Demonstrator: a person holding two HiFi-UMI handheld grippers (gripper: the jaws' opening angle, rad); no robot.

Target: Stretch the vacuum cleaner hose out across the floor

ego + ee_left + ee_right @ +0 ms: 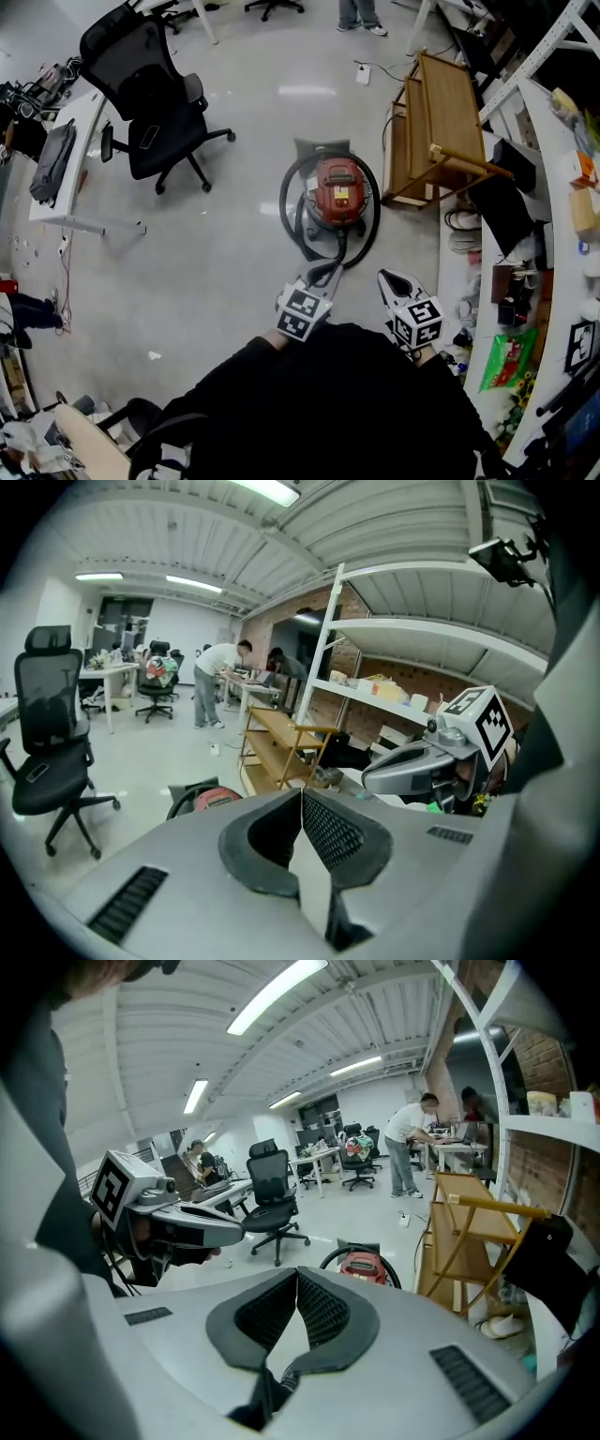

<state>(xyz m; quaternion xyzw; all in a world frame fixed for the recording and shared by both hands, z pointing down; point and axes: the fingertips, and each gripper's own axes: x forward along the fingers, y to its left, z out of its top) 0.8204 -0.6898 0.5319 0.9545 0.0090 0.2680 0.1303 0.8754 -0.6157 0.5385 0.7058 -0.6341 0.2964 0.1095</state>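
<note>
A red vacuum cleaner (339, 192) stands on the grey floor, with its black hose (291, 178) coiled in a loop around it. One stretch of hose runs down towards my left gripper (317, 278), which hovers just in front of the machine. In the left gripper view the left gripper (301, 796) is shut with nothing between its pads, and the vacuum cleaner (212, 798) shows just beyond it. My right gripper (390, 279) hangs to the right of the left one, clear of the hose. In its own view the right gripper (297, 1276) is also shut and empty, with the vacuum cleaner (364, 1265) ahead.
A black office chair (155, 103) stands at the left of the vacuum and a wooden shelf unit (441, 122) close on its right. A white desk (66, 159) lines the left side and cluttered shelving (562, 234) the right. A person (359, 14) stands at the far end.
</note>
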